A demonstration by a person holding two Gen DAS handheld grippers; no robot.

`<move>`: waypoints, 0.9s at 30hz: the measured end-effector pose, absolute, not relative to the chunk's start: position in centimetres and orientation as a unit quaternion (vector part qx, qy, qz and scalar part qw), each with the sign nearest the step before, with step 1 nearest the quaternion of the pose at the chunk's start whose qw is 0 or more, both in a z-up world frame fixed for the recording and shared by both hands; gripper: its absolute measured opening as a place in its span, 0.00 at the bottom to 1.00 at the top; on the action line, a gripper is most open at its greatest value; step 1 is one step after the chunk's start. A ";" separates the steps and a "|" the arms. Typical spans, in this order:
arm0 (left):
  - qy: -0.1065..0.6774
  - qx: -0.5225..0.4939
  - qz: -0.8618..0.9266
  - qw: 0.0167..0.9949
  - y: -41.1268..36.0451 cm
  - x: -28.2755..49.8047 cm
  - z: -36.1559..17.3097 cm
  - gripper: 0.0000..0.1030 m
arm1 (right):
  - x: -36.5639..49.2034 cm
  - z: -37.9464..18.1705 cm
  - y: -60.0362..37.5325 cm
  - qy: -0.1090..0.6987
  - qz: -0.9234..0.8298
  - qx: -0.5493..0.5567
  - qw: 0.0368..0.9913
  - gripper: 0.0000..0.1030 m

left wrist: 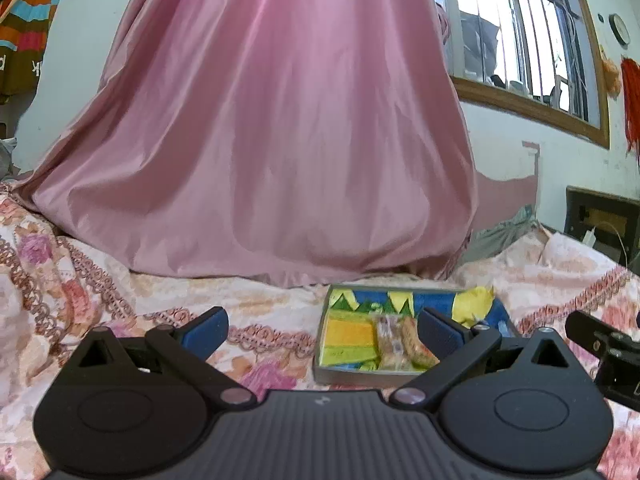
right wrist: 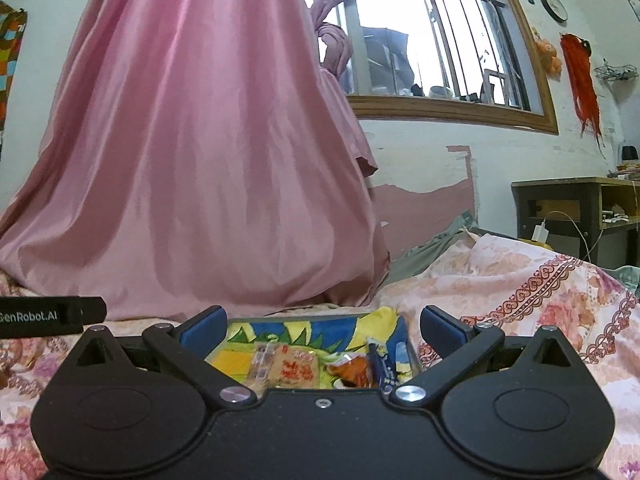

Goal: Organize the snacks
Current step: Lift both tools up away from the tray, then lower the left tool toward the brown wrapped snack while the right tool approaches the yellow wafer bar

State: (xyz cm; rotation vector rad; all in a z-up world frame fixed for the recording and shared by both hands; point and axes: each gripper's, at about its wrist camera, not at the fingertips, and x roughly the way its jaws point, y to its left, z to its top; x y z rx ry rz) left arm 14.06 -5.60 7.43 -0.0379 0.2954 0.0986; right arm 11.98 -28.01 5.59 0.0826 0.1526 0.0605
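On the floral bedspread (left wrist: pixel 168 292), hovering low: left gripper (left wrist: pixel 322 330), spread wide, gripping nothing, pointing at bare fabric just left of the tray (left wrist: pixel 326 372). Sitting inside that tray, two clear-wrapped biscuit packs (left wrist: pixel 394 342), side by side near the right finger. Looming behind, a pink curtain (left wrist: pixel 260 140), pooling onto the bed just beyond the tray's far rim.

Moving right: right gripper (right wrist: pixel 322 330), likewise gaping wide, clasping nothing, hanging right over the tray (right wrist: pixel 288 330). Lying between its fingers, left to right: a clear pack, a red-printed cracker pack (right wrist: pixel 296 366), an orange bag (right wrist: pixel 352 372), a blue stick (right wrist: pixel 382 362). All snacks seemingly in the tray already; none spotted loose on the bed, though much lying hidden under both grippers.

Risks from here, judging only: pressing down on soft bedding and tipping the tray, spilling packs. Crushing crackers by closing too hard. Slipping off glossy wrappers, or pinching two packs at once, being so tightly crowded. Snagging the curtain hem when reaching far. Knocking grippers together, working this near each other.
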 end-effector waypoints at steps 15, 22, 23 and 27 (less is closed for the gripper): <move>0.168 -0.006 0.044 0.985 -4.0 10.7 4.7 1.00 | 8.6 3.8 -25.9 0.099 0.029 0.026 0.994 0.99; 0.213 0.011 0.052 0.976 -2.8 10.6 2.0 1.00 | 8.5 2.3 -24.9 0.129 0.032 0.008 0.991 0.99; 0.220 0.012 0.051 0.974 -2.6 10.6 1.6 1.00 | 8.5 2.0 -24.7 0.134 0.035 0.005 0.990 0.99; 0.238 0.014 0.050 0.970 -1.8 10.6 0.3 1.00 | 8.8 1.0 -23.7 0.150 0.048 -0.009 0.988 0.99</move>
